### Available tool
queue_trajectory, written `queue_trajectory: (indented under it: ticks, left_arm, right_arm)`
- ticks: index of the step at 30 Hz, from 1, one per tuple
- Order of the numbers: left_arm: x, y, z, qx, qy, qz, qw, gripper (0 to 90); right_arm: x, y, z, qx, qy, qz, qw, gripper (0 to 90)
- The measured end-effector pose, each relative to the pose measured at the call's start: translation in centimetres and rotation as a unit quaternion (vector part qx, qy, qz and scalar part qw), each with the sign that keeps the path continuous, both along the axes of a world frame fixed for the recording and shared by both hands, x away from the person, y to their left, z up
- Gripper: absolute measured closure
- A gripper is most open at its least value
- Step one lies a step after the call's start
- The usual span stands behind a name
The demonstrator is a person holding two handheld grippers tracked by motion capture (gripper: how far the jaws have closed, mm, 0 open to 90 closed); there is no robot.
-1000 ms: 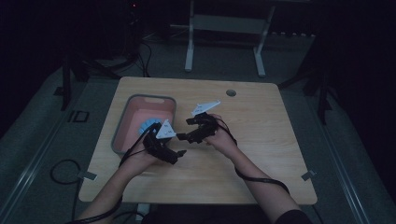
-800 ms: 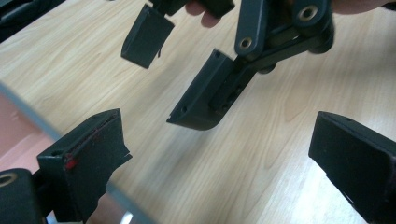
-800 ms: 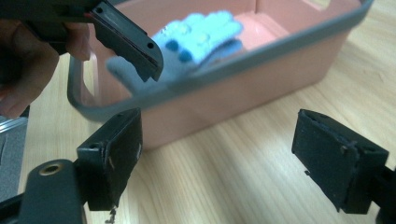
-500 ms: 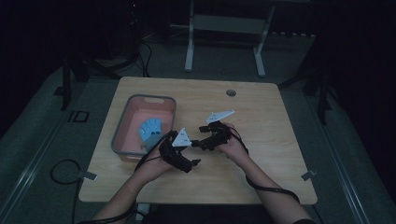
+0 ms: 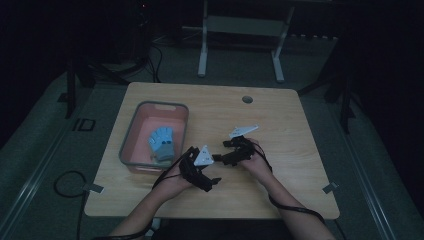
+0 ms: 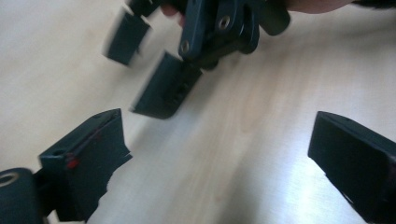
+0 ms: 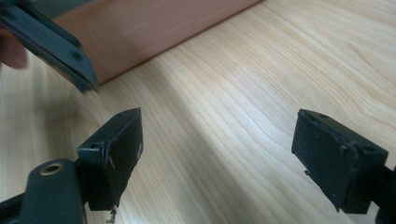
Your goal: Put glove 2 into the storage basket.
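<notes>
My left gripper (image 5: 204, 172) and right gripper (image 5: 226, 157) hover close together over the wooden table (image 5: 280, 130), just right of a pink bin (image 5: 131, 134). A blue glove-like thing (image 5: 162, 141) lies inside the bin. In the left gripper view my left gripper (image 6: 219, 158) is open over bare wood, and the right gripper (image 6: 163, 88) faces it at close range. In the right gripper view my right gripper (image 7: 226, 154) is open with nothing between its jaws. The bin's wall (image 7: 154, 28) lies just beyond, and part of the left gripper (image 7: 46, 42) sits at the upper left.
A small round grommet (image 5: 247, 99) is set in the table near its far edge. Cables (image 5: 65, 185) trail from the grippers over the near edge to the floor. A metal stand (image 5: 240, 45) rises behind the table.
Both hands have drawn back from the bin's edge toward the near middle of the table. The blue thing has stayed in the bin.
</notes>
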State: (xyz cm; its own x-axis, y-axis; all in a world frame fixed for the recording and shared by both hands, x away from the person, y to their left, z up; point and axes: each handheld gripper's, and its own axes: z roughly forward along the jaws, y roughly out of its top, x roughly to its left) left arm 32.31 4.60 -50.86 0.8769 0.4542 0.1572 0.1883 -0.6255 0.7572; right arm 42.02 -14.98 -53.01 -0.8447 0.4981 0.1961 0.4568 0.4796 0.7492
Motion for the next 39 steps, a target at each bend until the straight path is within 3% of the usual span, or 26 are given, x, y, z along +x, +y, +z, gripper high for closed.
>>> queue_trajectory:
  ticks: [1,2,8,18,28,36,39]
  left_arm:
    - [-0.3,-0.2,0.0,0.01,-0.014,-0.003,0.9998,4.6]
    - [-0.4,-0.4,-0.1,0.014,-0.014,-0.007,0.9998,4.6]
    - [-0.1,-1.0,-0.9,0.016,0.029,-0.018,0.9993,4.5]
    - [0.3,-1.5,-2.0,0.01,0.063,-0.024,0.9977,4.4]
    - [0.6,-1.8,-3.1,0.015,0.08,-0.026,0.9963,4.4]
    - [0.7,-1.8,-3.9,0.005,0.102,-0.024,0.9945,4.4]
    - [0.6,-1.9,-4.0,0.011,0.098,-0.026,0.9947,4.4]
  right_arm:
    - [0.0,-0.2,-0.1,0.001,0.002,-0.001,1.0,16.5]
    - [0.0,-0.3,-0.3,0.001,0.003,-0.003,1.0,16.5]
    - [-0.1,-1.0,-0.8,0.001,0.007,-0.006,1.0,16.5]
    - [-0.2,-2.3,-1.3,0.002,0.003,-0.019,0.9998,16.4]
    - [-0.2,-3.3,-1.8,-0.001,0.004,-0.03,0.9995,15.8]
    - [-0.4,-4.2,-2.1,0.006,-0.007,-0.047,0.9989,15.9]
    - [-0.4,-4.5,-2.2,0.009,-0.008,-0.053,0.9985,15.9]
